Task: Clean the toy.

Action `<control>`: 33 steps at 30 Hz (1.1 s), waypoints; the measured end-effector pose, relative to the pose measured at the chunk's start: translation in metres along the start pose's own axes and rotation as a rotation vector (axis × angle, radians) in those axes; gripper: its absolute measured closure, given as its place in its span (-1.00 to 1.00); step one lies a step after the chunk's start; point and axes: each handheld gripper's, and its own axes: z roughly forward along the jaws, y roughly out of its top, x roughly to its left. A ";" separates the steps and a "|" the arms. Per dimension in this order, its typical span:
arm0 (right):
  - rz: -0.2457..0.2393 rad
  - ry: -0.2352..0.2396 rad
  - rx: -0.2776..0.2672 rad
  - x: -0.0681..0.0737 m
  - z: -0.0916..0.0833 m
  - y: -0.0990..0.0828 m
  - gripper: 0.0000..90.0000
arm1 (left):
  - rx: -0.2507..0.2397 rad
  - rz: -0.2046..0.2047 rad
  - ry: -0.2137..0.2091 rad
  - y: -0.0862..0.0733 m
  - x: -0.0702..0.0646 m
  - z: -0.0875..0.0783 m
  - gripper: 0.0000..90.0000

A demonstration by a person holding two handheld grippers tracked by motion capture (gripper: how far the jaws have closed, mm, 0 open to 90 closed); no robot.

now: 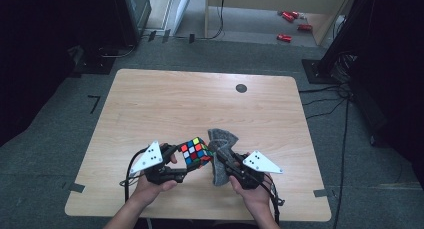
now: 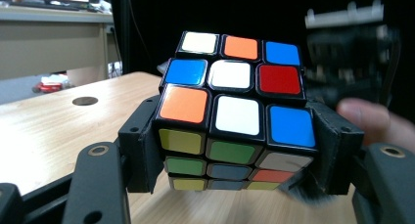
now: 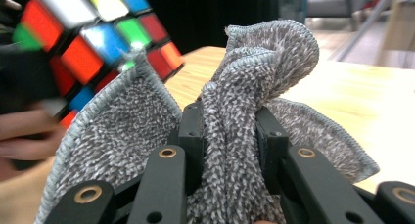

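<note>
Cube (image 1: 196, 152) — 1; cloth (image 1: 222, 154) — 1.

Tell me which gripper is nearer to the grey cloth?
Right. The right gripper is shut on the grey cloth, bunched between its jaws. The left gripper holds the puzzle cube just beside the cloth.

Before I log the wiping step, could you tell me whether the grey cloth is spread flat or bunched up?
Bunched up: the grey cloth is gathered into folds, pinched between the right gripper's jaws.

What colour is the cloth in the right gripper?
Grey, with a white-flecked woven texture; the cloth shows best in the right gripper view.
</note>
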 end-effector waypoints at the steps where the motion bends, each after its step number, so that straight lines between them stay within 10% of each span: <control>1: 0.005 0.019 -0.007 0.001 0.001 0.000 0.59 | -0.020 -0.037 0.002 0.000 0.003 -0.002 -0.25; 4: -0.011 0.106 -0.021 0.011 0.004 -0.002 0.59 | -0.050 -0.097 -0.008 0.000 0.008 -0.004 -0.25; 13: -0.262 0.227 0.038 0.046 0.018 -0.013 0.58 | -0.076 -0.171 -0.072 0.001 0.009 -0.003 -0.25; 21: -0.274 0.093 -0.041 0.031 0.007 -0.003 0.57 | -0.060 -0.194 -0.067 0.001 0.014 -0.005 -0.25; 30: -0.404 0.212 0.048 0.053 0.018 -0.016 0.51 | -0.054 -0.221 -0.053 0.001 0.018 -0.006 -0.25; 33: -0.401 0.148 0.067 0.043 0.017 -0.015 0.49 | -0.050 -0.235 -0.039 0.000 0.020 -0.007 -0.25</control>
